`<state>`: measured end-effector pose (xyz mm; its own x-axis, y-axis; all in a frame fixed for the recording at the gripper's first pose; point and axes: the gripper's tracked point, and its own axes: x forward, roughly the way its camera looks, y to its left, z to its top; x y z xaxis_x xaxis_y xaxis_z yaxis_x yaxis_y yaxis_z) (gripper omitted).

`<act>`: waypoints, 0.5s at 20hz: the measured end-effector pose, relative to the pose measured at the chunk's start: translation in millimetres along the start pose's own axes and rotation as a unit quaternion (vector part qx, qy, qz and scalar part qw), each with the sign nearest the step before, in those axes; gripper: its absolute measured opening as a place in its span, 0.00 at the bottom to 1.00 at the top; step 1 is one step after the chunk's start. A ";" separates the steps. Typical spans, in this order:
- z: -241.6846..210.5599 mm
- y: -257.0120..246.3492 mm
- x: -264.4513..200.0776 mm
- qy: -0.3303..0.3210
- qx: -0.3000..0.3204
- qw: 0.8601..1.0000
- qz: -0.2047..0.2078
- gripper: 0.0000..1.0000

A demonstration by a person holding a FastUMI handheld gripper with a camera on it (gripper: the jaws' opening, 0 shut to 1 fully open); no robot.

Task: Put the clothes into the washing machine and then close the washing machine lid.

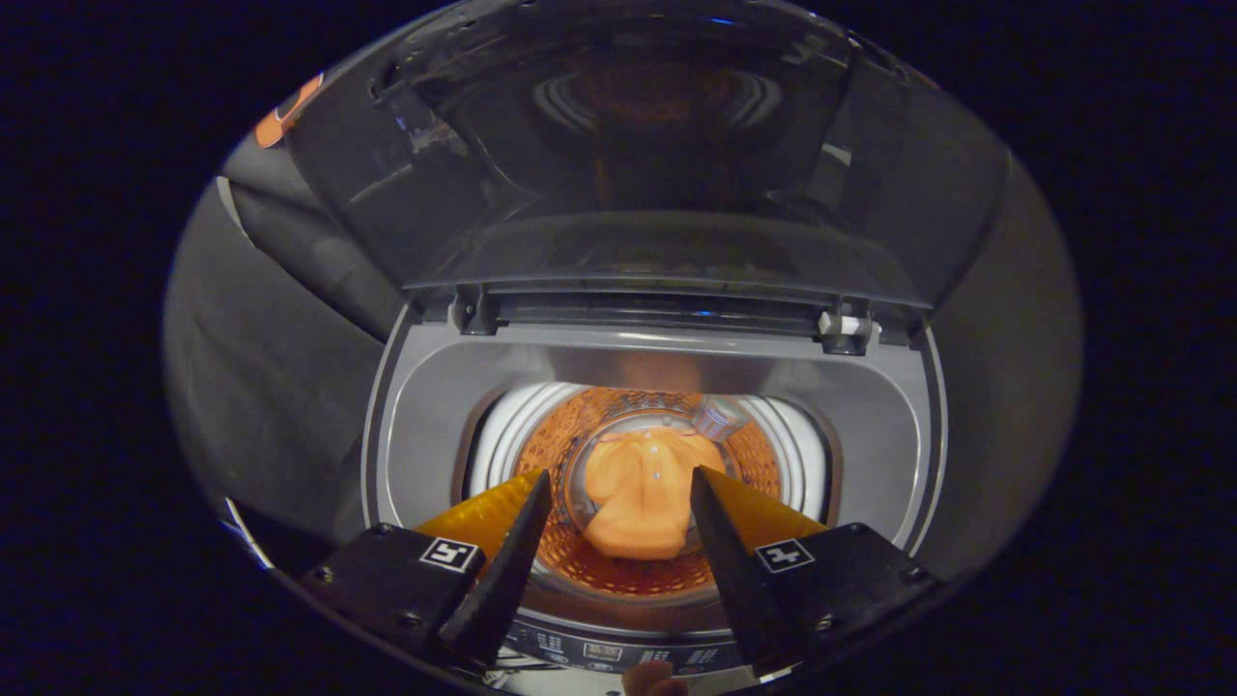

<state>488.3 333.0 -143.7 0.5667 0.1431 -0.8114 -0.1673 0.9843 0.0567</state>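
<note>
Above the drum: I have the tool [620, 503] hanging over the open washing machine [416, 435], its fingers [507, 551] spread apart with nothing between them.
Tool state: apart and empty; the gap between the fingertips frames the drum mouth.
Clothes: an orange garment [638, 503] lies bunched at the bottom of the drum [744, 459], seen through the gap between the fingers and well below them.
Lid: the lid [638, 145] stands upright behind the drum, hinged along the rear of the opening, not yet closed.
Step, as I judge it: loading looks done; closing the lid is what remains.
Risk one: the lid is a smooth, glossy, tinted panel, so from behind the drum the tapered fingertips could slide off it rather than pull it forward.
Risk two: once tipped past upright it may drop and slam over the drum if I do not follow it down.
Risk three: closing with the fingers low in the drum mouth would trap them.
Materials: perforated metal drum wall reflecting orange, smooth grey plastic rim [870, 416] around the drum, soft crumpled cloth, hard black wedge fingers with yellow backing.
Control panel [604, 652]: sits on the near side of the drum, under the fingers.
</note>
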 end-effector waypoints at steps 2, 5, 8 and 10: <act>-2.8 -0.6 -6.9 -0.002 -0.007 1.000 0.000 0.89; 1.0 -2.7 -20.0 -0.018 -0.022 1.000 -0.001 0.89; 8.3 -2.2 -39.4 -0.030 -0.027 0.999 0.006 0.89; 20.4 -2.6 -59.0 -0.050 -0.033 0.998 0.009 0.89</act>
<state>471.7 324.2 -84.2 0.6403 0.1737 -0.7482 -0.2285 0.9731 0.0304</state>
